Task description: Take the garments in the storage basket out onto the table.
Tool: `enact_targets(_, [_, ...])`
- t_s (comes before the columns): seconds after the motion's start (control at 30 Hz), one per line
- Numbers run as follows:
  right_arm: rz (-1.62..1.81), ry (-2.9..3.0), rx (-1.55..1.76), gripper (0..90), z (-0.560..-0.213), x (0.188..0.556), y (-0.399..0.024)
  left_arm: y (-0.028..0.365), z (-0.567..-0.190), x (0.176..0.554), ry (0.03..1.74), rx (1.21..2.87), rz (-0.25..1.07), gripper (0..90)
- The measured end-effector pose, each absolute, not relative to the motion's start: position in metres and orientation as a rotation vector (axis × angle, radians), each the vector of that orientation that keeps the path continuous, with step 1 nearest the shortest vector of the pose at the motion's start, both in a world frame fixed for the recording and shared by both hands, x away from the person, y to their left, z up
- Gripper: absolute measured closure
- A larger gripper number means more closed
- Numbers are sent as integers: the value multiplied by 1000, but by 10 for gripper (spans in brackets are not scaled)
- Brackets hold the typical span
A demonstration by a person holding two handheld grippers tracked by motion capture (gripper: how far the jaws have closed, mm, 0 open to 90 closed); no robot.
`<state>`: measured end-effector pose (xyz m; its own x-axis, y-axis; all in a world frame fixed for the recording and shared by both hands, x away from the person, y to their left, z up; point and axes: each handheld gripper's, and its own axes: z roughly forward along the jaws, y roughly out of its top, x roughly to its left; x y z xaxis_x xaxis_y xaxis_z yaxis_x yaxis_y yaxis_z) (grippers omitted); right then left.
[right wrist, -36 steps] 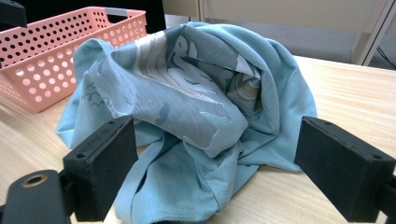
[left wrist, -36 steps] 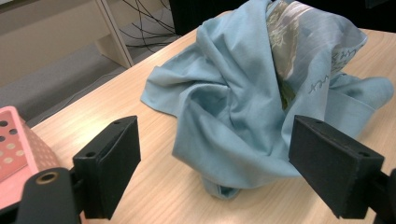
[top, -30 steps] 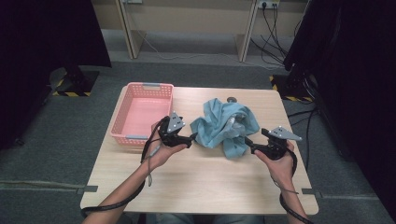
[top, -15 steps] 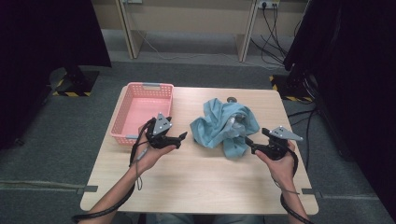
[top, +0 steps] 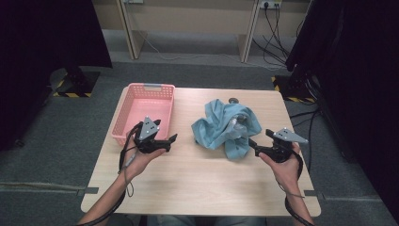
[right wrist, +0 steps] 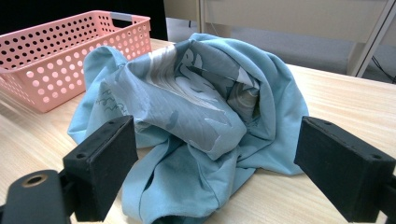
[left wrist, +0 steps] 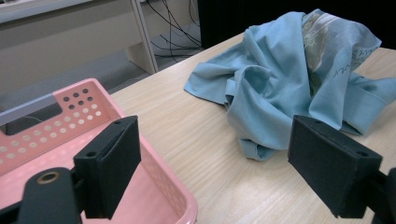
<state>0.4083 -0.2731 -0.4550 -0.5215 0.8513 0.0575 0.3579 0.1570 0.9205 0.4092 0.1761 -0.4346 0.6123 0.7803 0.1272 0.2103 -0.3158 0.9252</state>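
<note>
1. Two grippers flank the crumpled blue shirt (top: 227, 128) heaped mid-table, likely so each can take one side.
2. Left gripper (top: 170, 139): jaws wide apart, nothing between them, well clear of the cloth, beside the pink basket (top: 126, 120), probably the drop-off spot.
3. Right gripper (top: 251, 143): jaws spread wide, empty, just at the shirt's near edge, seemingly lined up for a grab.
4. Table (top: 197, 183) near side is bare, probably room for spreading.

The crumpled light-blue cotton shirt (left wrist: 299, 88) hides its own printed lettering in its folds; the print is too creased to read. The pink perforated plastic basket (right wrist: 56, 51) is cut off at the left edge in the right gripper view.
</note>
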Motion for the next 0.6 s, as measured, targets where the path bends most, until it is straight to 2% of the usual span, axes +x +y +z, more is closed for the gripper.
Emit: enact_targets(0.6, [1342, 1943, 1141, 130, -451, 394, -285, 212, -440, 388, 858, 1785, 739, 161])
